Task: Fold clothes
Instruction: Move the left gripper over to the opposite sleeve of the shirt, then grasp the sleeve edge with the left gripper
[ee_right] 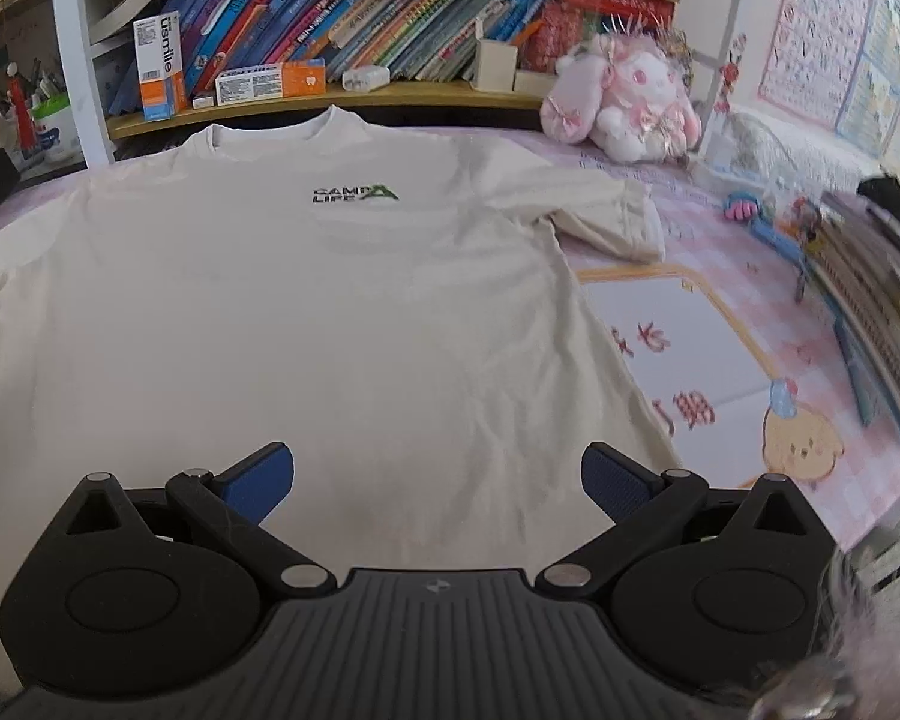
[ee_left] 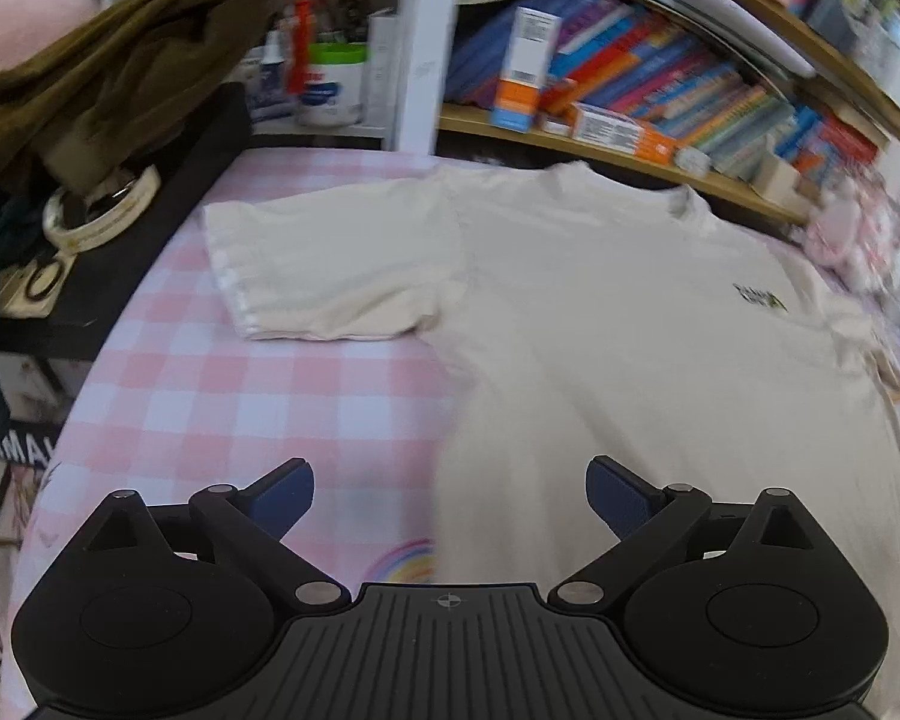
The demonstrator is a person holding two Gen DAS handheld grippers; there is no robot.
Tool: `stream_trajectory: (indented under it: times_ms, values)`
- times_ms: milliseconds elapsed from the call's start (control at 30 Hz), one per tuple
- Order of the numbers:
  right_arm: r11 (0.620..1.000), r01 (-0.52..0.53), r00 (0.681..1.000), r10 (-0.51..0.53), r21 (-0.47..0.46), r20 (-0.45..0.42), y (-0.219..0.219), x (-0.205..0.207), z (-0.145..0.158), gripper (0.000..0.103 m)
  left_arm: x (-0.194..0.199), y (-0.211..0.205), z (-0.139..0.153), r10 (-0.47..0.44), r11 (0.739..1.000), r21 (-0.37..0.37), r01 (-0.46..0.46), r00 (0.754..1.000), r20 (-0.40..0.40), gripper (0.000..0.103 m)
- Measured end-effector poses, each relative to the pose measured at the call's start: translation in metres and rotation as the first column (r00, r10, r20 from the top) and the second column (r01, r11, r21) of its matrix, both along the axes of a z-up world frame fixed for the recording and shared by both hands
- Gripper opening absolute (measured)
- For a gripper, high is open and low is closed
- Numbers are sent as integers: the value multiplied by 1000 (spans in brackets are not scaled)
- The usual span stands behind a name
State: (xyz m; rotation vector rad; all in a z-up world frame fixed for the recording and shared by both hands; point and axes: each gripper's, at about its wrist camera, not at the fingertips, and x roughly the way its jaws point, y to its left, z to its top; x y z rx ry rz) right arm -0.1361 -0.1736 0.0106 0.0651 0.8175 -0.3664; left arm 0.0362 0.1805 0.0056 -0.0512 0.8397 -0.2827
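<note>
A cream T-shirt [ee_left: 618,324] [ee_right: 282,312] lies flat, front up, on a pink checked bed cover [ee_left: 222,396], collar toward the bookshelf. A small green and black chest logo [ee_right: 354,193] shows. Its left sleeve [ee_left: 330,264] spreads flat on the cover; the right sleeve [ee_right: 612,216] is slightly crumpled. My left gripper [ee_left: 450,498] hovers open over the shirt's lower left edge, nothing between its blue pads. My right gripper [ee_right: 438,480] is open above the shirt's lower hem area, holding nothing.
A bookshelf [ee_right: 342,96] full of books runs behind the shirt. A pink plush toy [ee_right: 624,102] sits at the back right. Stacked books [ee_right: 882,300] line the right side. Brown clothing [ee_left: 108,72] is piled on a dark stand [ee_left: 150,222] at the left.
</note>
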Motion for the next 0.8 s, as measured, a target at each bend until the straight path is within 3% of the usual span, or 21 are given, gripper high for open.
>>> stream_trajectory:
  times_ms: [167, 500, 800]
  values:
    - [999, -47, 999, 46, -28, -23, 7, 11, -2, 103, 20, 28, 1, 83, 995, -55, -84, 996, -12, 98]
    - [1000, -7, 997, 9, 29, -83, 6, 15, -6, 103, 55, 57, -3, 163, 982, -95, -165, 986, -23, 96]
    - [1000, -19, 992, 18, -6, -129, 11, 11, -11, 103, 85, 74, -14, 227, 961, -144, -235, 971, -73, 85]
